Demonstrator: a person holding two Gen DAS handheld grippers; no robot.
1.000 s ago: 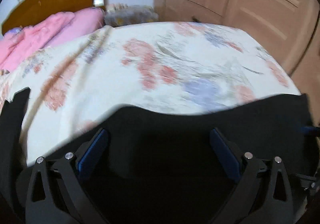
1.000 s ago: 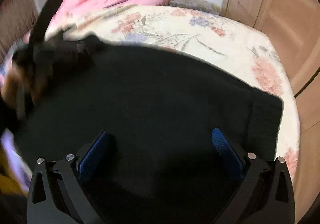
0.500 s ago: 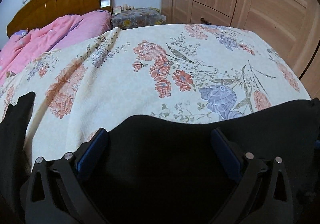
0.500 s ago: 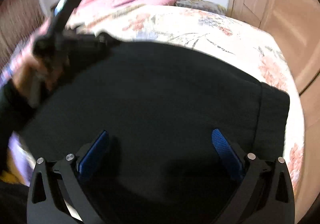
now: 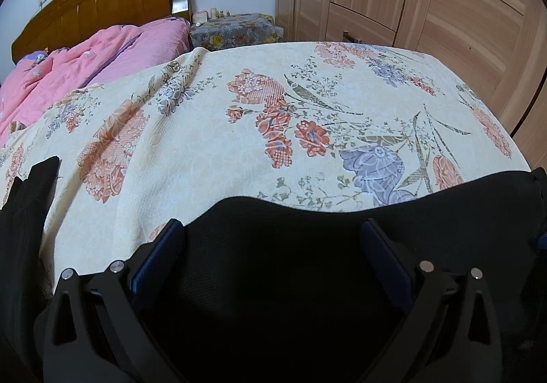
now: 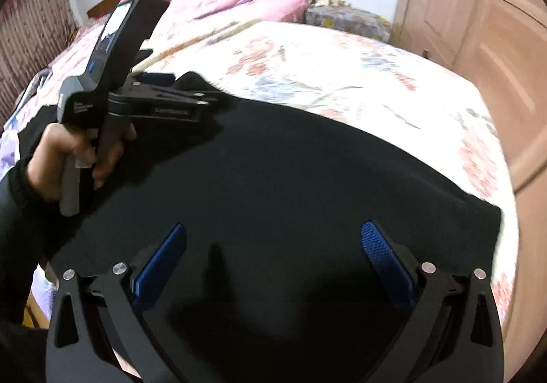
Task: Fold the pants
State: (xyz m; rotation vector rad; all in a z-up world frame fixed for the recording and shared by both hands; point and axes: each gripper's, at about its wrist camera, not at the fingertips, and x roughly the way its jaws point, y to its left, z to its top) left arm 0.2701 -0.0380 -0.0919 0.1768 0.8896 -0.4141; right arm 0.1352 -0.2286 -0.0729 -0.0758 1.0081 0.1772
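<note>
The black pants (image 6: 307,198) are lying spread across the near part of the bed (image 5: 273,130), on its flowered bedspread (image 5: 205,160). In the right wrist view the cloth is covering most of the lower frame, its far edge running slantwise and a squared-off end reaching toward the bed's right side. In the left wrist view a separate dark strip (image 5: 30,212) is lying at the far left, apart from the main piece; whether it is a pant leg cannot be told.

The left gripper (image 5: 273,260) is hovering over the near edge of the pants with its fingers (image 5: 160,256) spread wide and holding nothing. The right gripper (image 6: 273,260) is likewise gaping wide over the cloth, its blue fingers (image 6: 379,253) empty. A hand (image 6: 68,154) is gripping the left tool's handle, and that tool's front end is sitting at the far left corner of the pants.

Several things could go wrong here. Black on black is hiding seams and layers, so a pinch could be catching only the top layer, or the bedspread along with it, dragging the cover up. Uneven lifting by the two sides would be skewing the fold and leaving a crooked edge. The squared end is lying close to the bed's right side, so a careless pull could be sliding it off. The right view is blurred, which suggests quick movement; closing in haste could be missing the edge altogether.
</note>
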